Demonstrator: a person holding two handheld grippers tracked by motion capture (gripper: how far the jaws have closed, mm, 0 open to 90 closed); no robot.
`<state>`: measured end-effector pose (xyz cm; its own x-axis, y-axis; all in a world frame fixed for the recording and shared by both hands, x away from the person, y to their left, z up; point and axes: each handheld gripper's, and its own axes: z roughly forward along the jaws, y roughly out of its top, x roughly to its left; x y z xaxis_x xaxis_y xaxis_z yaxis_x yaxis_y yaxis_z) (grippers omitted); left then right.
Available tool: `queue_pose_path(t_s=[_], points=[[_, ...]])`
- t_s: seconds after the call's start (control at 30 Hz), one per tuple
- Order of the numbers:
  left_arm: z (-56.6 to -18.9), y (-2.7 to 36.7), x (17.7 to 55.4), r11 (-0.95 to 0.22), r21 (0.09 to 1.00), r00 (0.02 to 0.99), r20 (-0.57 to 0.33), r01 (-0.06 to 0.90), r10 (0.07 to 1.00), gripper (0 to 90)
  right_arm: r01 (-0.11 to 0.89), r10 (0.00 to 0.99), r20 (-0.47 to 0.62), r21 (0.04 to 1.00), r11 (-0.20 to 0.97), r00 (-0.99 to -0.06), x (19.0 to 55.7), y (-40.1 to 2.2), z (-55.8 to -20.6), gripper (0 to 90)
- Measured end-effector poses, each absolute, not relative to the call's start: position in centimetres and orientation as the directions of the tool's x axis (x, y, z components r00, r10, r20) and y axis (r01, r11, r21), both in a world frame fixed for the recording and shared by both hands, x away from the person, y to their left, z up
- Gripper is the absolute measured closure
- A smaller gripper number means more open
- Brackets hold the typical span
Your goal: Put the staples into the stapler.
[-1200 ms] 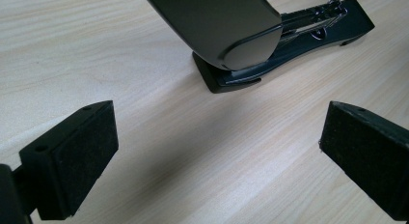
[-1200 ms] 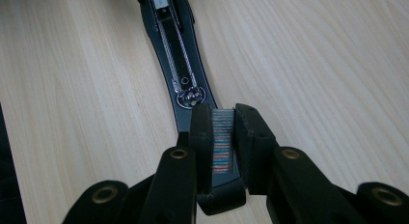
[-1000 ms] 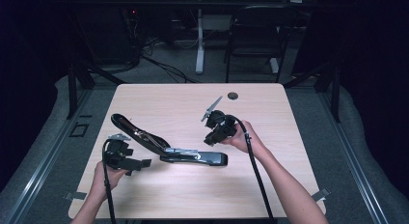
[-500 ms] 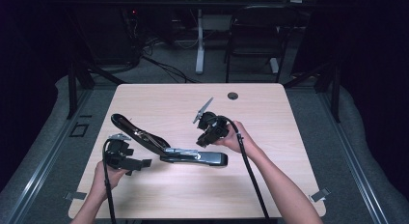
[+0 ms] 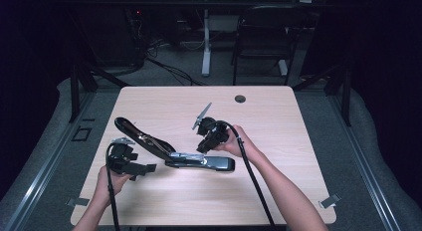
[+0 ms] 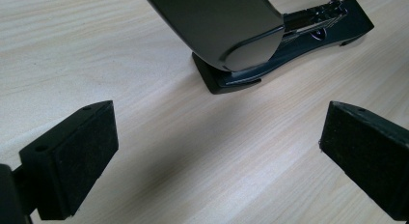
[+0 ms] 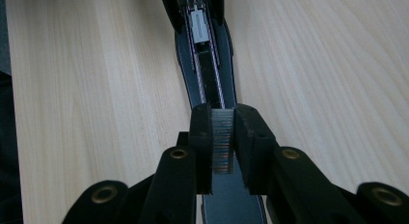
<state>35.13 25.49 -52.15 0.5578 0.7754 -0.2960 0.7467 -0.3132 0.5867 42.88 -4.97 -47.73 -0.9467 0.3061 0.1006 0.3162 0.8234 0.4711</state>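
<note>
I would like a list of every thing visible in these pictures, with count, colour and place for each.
stapler: one, black, opened wide, lying mid-table; its cover is raised toward the left and its channel is open.
staple strip: one, silvery grey, clamped in the right gripper above the stapler's open channel.
table: one, light wood, centre of the high view.
grommet: one, dark, round, near the table's far edge.
chair: one, black, behind the table.
clips: two, grey, on the floor near the table's near corners.
left gripper: one, black, jaws open, near the stapler's raised cover.
right gripper: one, black, shut on the strip.
hands: two, one on each gripper.
</note>
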Motion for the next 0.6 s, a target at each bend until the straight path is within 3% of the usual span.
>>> queue_pose_path(t_s=[0.6], points=[[-52.2,25.5,35.1,-0.313,0.588,0.559,-0.296,0.746,0.774,0.4,0.266,0.253,0.089,0.442,0.857,-0.963,43.3,-3.4,-49.3,78.3]])
